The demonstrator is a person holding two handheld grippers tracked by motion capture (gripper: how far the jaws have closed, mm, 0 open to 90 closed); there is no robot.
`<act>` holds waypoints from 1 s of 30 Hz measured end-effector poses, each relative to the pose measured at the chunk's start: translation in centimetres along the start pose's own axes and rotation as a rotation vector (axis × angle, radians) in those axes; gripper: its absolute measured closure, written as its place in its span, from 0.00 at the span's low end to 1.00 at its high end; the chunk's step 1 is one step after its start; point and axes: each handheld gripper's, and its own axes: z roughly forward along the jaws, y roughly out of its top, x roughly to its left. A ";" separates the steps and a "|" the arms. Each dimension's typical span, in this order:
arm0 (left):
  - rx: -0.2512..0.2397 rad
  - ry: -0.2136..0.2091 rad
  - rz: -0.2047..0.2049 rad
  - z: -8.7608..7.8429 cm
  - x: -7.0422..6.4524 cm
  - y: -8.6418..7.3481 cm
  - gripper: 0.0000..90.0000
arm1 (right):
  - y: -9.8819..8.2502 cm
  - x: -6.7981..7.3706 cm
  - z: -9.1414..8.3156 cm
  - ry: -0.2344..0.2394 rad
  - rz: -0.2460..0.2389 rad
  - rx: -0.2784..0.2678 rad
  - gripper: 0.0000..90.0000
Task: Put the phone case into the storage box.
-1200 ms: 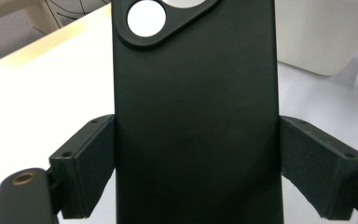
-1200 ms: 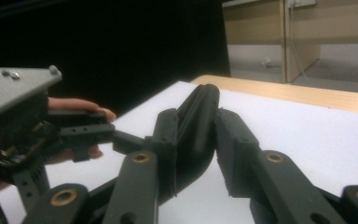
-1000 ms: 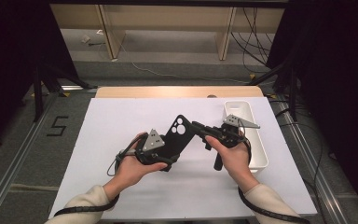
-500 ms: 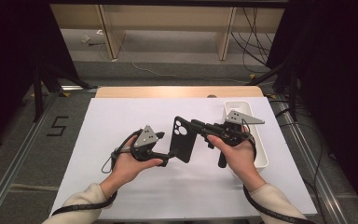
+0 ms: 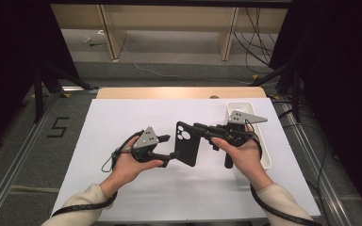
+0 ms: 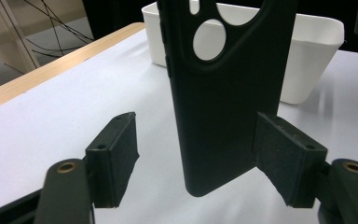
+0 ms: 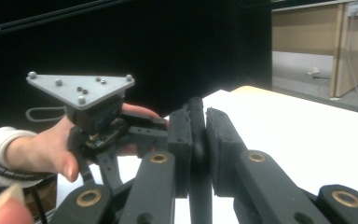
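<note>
While the work appears to be a hand-over of a phone case between two hand-held tools, the holdings run as follows, largest first. Tabletop [image 5: 122, 188]: white sheet over a wooden top, bare around the work. White bin [image 5: 245, 107]: far right on the tabletop, behind the right hand; its contents cannot be made out. Phone case [image 5: 187, 143]: black, with round camera cut-outs near its top, held upright above the middle of the tabletop, between the two tools and clear of the surface. Right gripper [image 5: 199, 127]: jaws closed tight on the case's edge, the thin edge sandwiched between the pads in the right gripper view [image 7: 196, 140]; this grip carries the case. Left gripper [image 5: 168, 151]: jaws have just been closing, with the case's lower end [image 6: 223, 121] standing between them; the right pad lies at or near the case's side, the left pad stands apart, so no grip as yet. Status, by judgement: lift and presentation done; left-side clamp, right-side release and final placing outstanding.
</note>
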 end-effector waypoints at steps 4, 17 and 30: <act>0.005 -0.018 -0.002 0.1 0.0 -0.1 0.39 | 0.1 -0.1 -0.1 0.031 -0.010 0.013 0.91; 0.014 -0.157 -0.032 0.6 0.3 -0.7 0.49 | 0.1 0.1 0.1 0.082 -0.023 0.026 0.91; 0.016 -0.229 0.000 0.4 0.4 -0.7 0.68 | 0.2 0.4 0.2 0.147 -0.047 0.036 0.91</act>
